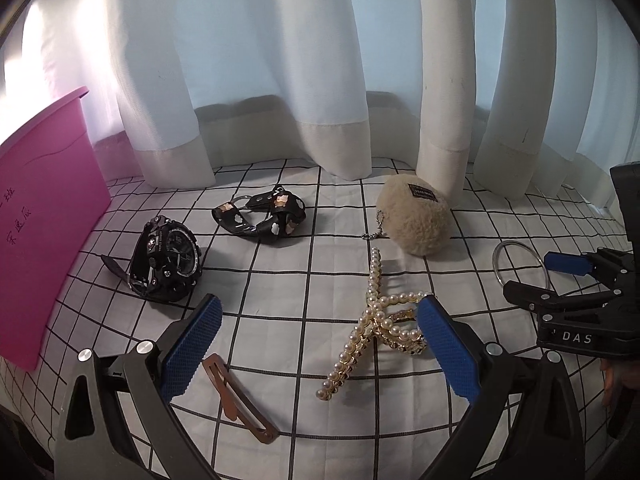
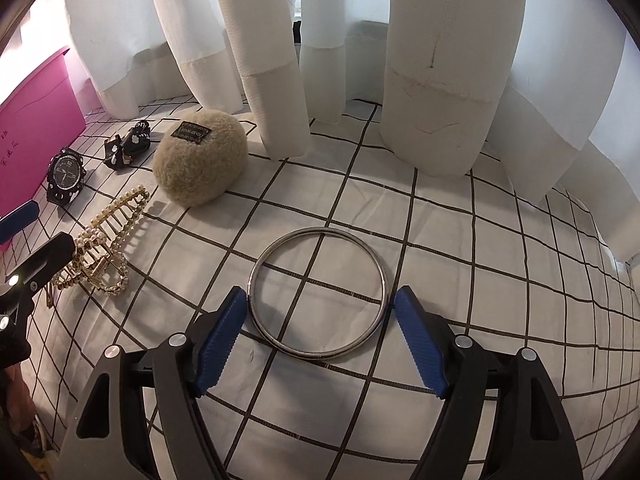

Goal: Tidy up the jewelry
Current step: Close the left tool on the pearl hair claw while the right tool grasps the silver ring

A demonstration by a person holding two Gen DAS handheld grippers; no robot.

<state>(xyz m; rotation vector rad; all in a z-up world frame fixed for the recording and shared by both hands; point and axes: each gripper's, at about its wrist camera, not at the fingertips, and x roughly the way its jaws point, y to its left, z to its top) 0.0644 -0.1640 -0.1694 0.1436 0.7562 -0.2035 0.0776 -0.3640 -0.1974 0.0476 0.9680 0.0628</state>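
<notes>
Two sets of my fingers stand apart with nothing clamped: my right gripper (image 2: 318, 300) straddles the silver bangle (image 2: 318, 294) lying flat on the checked cloth (image 2: 460, 280), while my left gripper (image 1: 320, 320) hovers beside the pearl hair claw (image 1: 380, 320).

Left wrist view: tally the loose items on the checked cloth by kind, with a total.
Watch: 1
Pearl hair claw: 1
Brown flat hair clip: 1
Silver bangle: 1
Black strap piece with studs: 1
Fluffy beige pouch: 1
Total: 6
</notes>
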